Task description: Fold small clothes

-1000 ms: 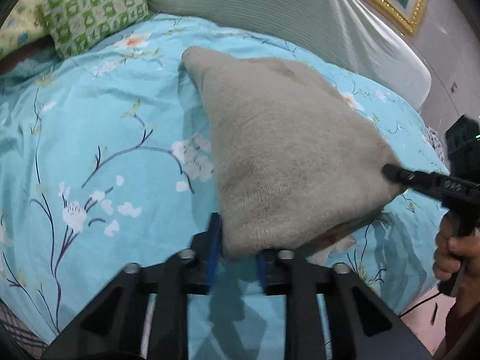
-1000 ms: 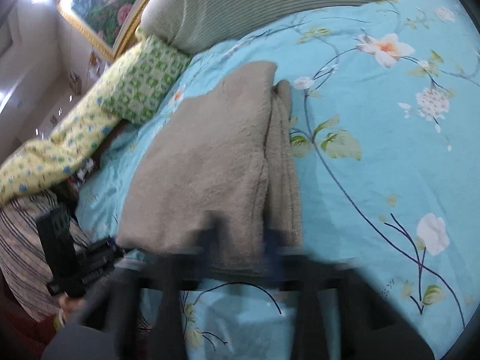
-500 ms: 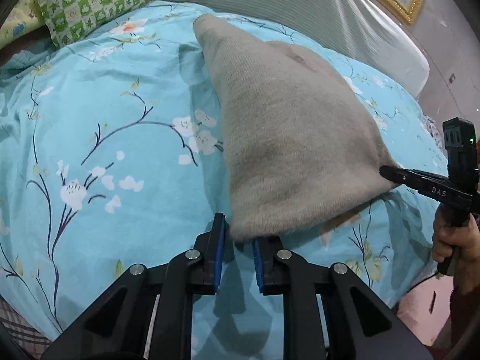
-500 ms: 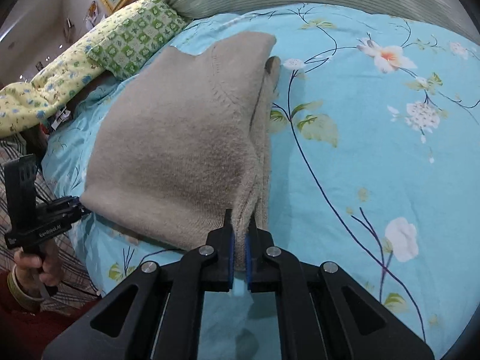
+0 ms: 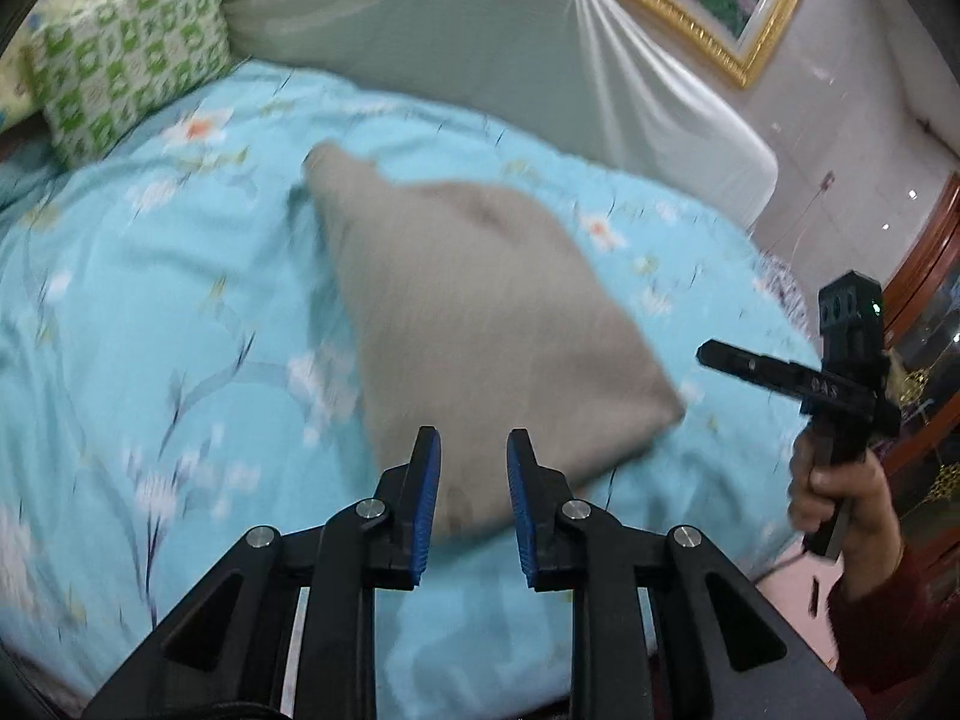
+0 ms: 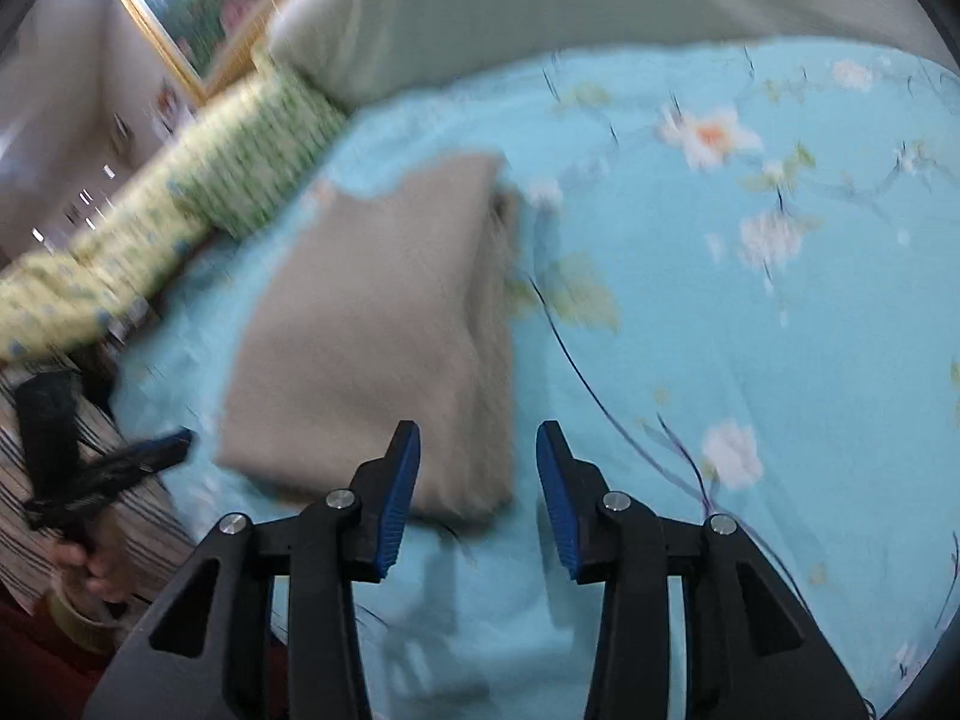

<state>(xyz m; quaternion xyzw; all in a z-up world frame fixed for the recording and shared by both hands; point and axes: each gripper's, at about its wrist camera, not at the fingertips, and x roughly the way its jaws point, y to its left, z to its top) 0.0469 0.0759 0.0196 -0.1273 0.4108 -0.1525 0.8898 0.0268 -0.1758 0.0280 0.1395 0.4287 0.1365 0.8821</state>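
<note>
A beige knitted garment (image 5: 480, 300) lies folded flat on the turquoise floral bedsheet (image 5: 150, 300). It also shows in the right wrist view (image 6: 372, 348), with its layered folded edge on the right side. My left gripper (image 5: 473, 465) is open and empty, its blue pads apart just above the garment's near corner. My right gripper (image 6: 477, 456) is open and empty over the garment's other near corner. Each gripper shows in the other's view, off the bed edge: the right one (image 5: 714, 354) and the left one (image 6: 174, 441). Both views are motion-blurred.
A green checked pillow (image 5: 126, 66) and a yellow patterned pillow (image 6: 78, 282) lie at the head of the bed. A grey covered headboard (image 5: 480, 54) stands behind, under a gold-framed picture (image 5: 720, 12). The bed edge is near both grippers.
Both grippers have opened and let go of the garment's corners. The garment now lies flat on the bed, and both grippers have pulled back from it.
</note>
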